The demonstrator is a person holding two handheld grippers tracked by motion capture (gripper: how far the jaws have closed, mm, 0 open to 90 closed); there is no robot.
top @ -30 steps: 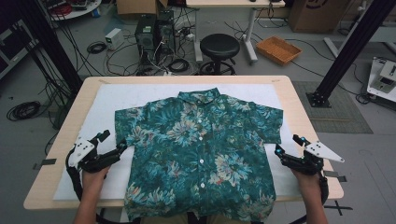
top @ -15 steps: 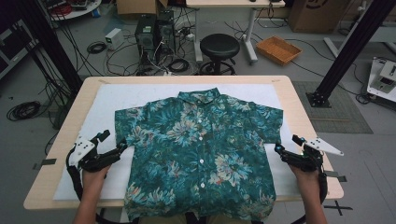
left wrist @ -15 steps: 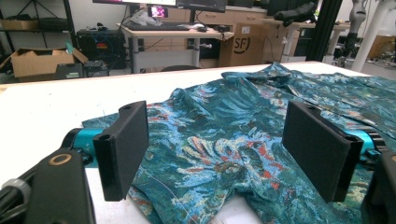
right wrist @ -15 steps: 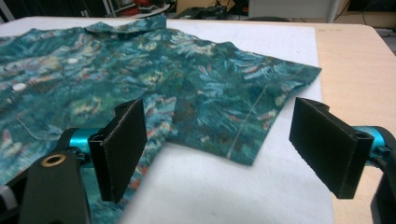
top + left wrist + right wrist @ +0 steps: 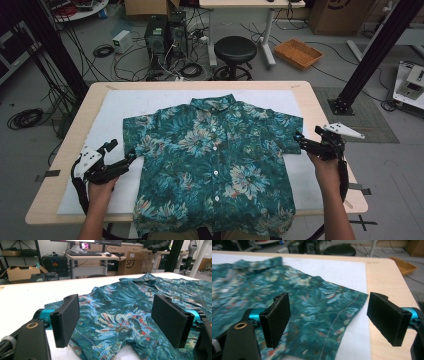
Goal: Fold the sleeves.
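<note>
left gripper view, "sf" on cardboard box (image 5: 131, 264), left gripper (image 5: 117, 322) and right gripper (image 5: 329, 320) both released beside floral shirt (image 5: 215, 160)

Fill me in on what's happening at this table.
A person holds tongs in each hand over a floral shirt spread flat, buttoned, on a white mat on the table. The left tongs are open at the edge of the shirt's left sleeve; the right tongs are open at its right sleeve. Neither has gripped the cloth yet. It looks like both sleeves are about to be picked up, perhaps for folding.
</note>
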